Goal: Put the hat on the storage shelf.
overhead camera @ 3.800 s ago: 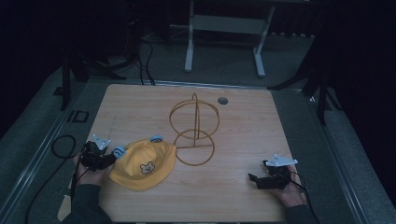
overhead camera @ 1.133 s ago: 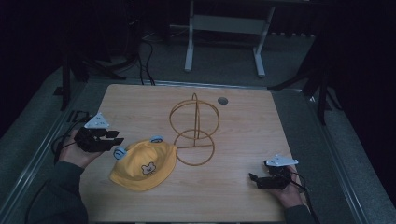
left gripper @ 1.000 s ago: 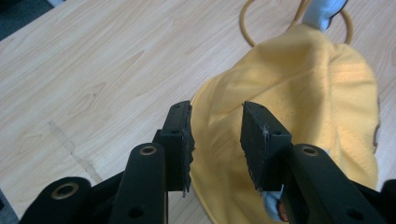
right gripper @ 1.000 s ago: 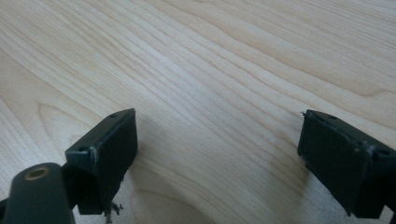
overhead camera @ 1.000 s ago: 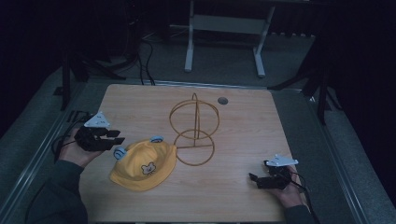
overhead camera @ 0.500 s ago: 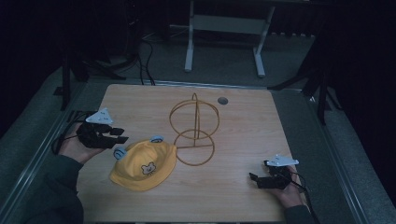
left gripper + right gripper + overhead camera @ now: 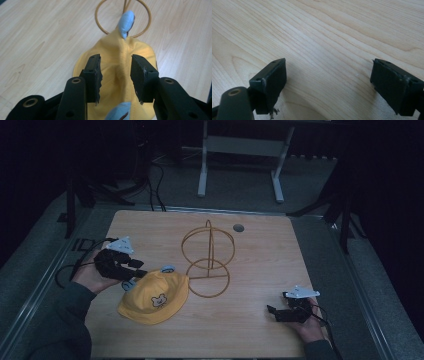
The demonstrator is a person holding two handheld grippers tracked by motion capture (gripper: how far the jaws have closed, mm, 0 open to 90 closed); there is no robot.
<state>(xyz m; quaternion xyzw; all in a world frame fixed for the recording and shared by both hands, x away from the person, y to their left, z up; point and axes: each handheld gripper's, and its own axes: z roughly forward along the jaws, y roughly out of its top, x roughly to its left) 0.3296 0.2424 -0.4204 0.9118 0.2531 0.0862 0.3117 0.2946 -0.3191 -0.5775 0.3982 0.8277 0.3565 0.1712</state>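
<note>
A yellow child's hat [image 7: 152,297] with a bear patch and two light-blue ears lies on the wooden table's front left. My left gripper [image 7: 136,271] sits at its left rim, held in a hand. In the left gripper view the hat [image 7: 117,57] rises in a ridge between the jaws of the left gripper [image 7: 116,77], which stand open on either side of it; one blue ear [image 7: 126,21] sticks up beyond. My right gripper [image 7: 273,311] rests at the front right, and in the right gripper view the right gripper [image 7: 327,85] is wide open over bare wood.
A gold wire stand [image 7: 207,257], a globe of hoops on a ring base, stands mid-table just right of the hat. A small grey round grommet [image 7: 238,227] sits near the far edge. Dark floor, cables and a metal frame [image 7: 240,145] lie beyond the table [image 7: 260,265].
The left gripper, which had drawn back to the left, has moved right and closer to the hat's rim. The hat and the right gripper have stayed put.
</note>
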